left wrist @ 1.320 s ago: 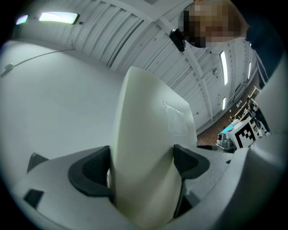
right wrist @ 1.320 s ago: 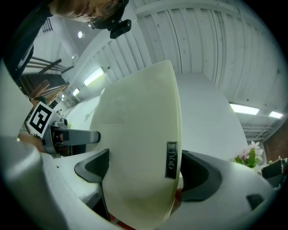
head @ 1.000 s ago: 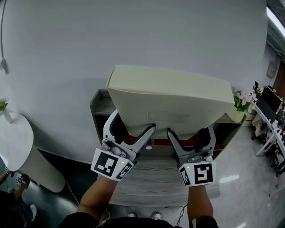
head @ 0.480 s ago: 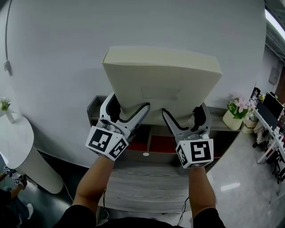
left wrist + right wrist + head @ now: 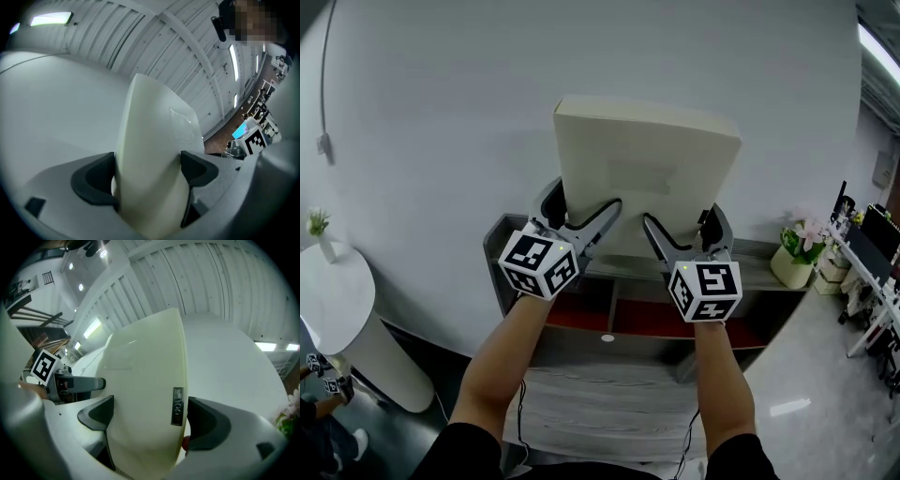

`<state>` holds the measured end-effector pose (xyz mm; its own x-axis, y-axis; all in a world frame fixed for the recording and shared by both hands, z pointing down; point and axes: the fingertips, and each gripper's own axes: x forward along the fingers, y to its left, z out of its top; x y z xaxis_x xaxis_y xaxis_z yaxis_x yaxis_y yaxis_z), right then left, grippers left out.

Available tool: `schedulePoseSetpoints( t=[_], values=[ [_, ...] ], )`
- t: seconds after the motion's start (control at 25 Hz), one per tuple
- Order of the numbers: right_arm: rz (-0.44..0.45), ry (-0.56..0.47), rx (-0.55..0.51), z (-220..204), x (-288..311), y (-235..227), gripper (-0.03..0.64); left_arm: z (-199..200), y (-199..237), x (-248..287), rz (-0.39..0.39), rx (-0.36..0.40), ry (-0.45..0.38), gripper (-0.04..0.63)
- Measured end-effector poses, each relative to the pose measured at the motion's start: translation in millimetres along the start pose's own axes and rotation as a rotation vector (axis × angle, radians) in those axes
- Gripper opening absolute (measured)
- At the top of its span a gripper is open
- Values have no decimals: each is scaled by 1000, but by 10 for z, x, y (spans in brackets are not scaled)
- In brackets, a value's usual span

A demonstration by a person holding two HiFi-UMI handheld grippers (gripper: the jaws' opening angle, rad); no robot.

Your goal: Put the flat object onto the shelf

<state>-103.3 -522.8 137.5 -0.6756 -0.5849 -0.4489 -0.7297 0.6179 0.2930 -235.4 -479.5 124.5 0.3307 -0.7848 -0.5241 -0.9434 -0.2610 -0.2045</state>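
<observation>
- Left hand-held gripper (image 5: 581, 204) and right hand-held gripper (image 5: 680, 220) both clamped on bottom edge of cream flat panel (image 5: 647, 169), side by side, panel filling each jaw gap.
- Held close to upright before white wall (image 5: 412, 112), above grey shelf (image 5: 759, 251) with red interior.
- Potted flowers (image 5: 795, 248) at shelf's right end, apart from panel.
- Compared with half a second ago: lifted higher, tipped more upright.

Left forearm (image 5: 500, 361) and right forearm (image 5: 718, 384) stretch upward; left tongs (image 5: 582, 202) and right tongs (image 5: 682, 221) each pinch the cream slab (image 5: 647, 169), apparently at its lower edge.
</observation>
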Motion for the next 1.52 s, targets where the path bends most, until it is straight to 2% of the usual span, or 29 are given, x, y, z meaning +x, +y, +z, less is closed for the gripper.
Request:
schedulePoseSetpoints(
  t=[0.32,0.52,0.76,1.04,1.16,1.52],
  values=[
    [7,86,21,-343,230,-120,494,-456,233,207,8,-106,87,434],
    [25,127,45,-522,333,-172,494,-615,311,294,20,-124,113,434],
    [40,158,80,-707,375,-183,494,-744,361,331,22,-125,136,436],
    [62,168,69,-779,404,-181,494,-796,392,335,21,-124,143,443],
    [76,170,102,-812,394,-183,494,-793,397,329,16,-122,142,447],
    [74,187,96,-892,323,-182,494,-758,376,251,53,-72,110,471]
  ],
)
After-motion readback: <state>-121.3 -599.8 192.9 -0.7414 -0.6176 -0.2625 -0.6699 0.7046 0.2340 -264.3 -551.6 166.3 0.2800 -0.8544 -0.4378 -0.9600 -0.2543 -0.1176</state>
